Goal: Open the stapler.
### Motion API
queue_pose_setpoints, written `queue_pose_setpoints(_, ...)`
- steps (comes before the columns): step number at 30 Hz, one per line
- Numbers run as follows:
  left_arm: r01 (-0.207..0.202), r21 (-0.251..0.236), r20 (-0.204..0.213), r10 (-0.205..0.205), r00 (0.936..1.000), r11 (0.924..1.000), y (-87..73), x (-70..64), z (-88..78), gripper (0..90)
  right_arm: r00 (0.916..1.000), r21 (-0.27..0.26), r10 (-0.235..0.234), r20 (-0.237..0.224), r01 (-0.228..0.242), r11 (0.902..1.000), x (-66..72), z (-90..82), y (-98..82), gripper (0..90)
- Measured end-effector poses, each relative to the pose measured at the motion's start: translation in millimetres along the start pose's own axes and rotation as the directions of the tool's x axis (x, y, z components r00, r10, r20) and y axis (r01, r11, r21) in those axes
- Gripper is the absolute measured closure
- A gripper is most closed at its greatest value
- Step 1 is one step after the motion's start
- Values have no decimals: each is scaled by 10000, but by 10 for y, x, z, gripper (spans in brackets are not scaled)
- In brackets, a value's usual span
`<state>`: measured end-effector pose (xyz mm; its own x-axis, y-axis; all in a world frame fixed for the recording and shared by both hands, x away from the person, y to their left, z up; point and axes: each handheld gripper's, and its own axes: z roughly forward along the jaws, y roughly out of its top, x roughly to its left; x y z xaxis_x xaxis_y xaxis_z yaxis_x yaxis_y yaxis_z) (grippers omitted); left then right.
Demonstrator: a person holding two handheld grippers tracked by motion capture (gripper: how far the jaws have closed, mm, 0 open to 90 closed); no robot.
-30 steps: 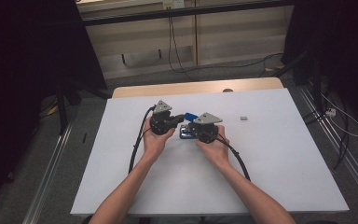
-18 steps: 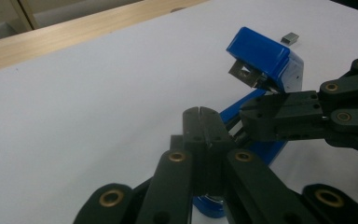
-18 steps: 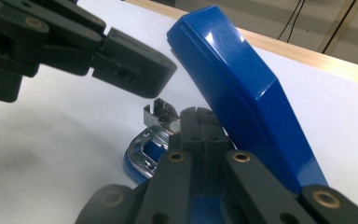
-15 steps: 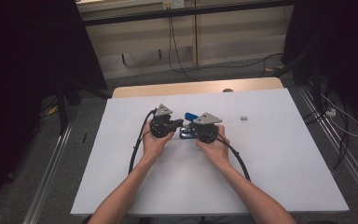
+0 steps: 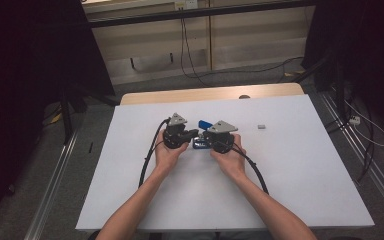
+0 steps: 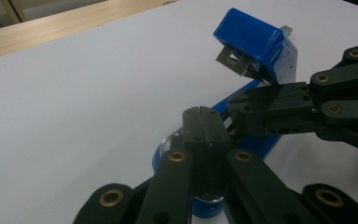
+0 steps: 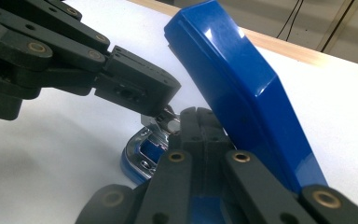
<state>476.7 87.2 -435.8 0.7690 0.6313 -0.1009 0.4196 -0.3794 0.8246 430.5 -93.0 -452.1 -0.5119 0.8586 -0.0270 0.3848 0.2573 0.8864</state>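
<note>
A blue stapler [image 5: 203, 124] lies at the middle of the white table [image 5: 290, 165], its top arm [image 6: 256, 42] swung up and open over its base [image 7: 137, 163]. My left gripper [image 5: 195, 133] comes in from the left. My right gripper [image 5: 206, 136] comes in from the right. Their tips meet over the stapler's base, under the raised arm. In the left gripper view my left gripper [image 6: 200, 113] is shut, with nothing visible between its jaws. In the right gripper view my right gripper [image 7: 200, 113] is shut beside the raised blue arm [image 7: 242, 93], and the left gripper [image 7: 168, 100] rests at the metal staple channel [image 7: 161, 121].
A small grey piece [image 5: 261, 127] lies on the table to the right of the grippers. A wooden strip [image 5: 210, 94] runs along the far edge. Black cables [image 5: 147, 160] trail from both grippers toward the person. Open white surface lies to either side.
</note>
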Motion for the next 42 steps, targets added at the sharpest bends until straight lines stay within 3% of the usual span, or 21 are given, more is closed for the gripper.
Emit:
queue_pose_setpoints(4,-155,156,-107,157,9998,9998,-21,0,19,900,10000,72,-91,12,91,9999,18,10,-9,900)
queue_pose_setpoints(11,-61,261,8,61,10000,9996,-53,23,41,900,9998,34,-164,91,164,9999,16,6,-3,900)
queue_pose_setpoints(24,-2,153,71,1,10000,9999,-63,31,45,900,9982,-310,-326,495,341,9989,45,45,86,900)
queue_pose_setpoints(30,-40,144,65,39,10000,9999,-64,27,46,900,9987,-368,-127,494,146,9992,42,45,87,900)
queue_pose_setpoints(34,163,54,232,-164,9996,9999,-71,57,47,900,9986,-439,-112,514,134,9989,36,51,92,900)
queue_pose_setpoints(42,-39,124,156,37,9999,9999,-68,42,45,900,9980,-590,-270,563,303,9978,76,85,168,900)
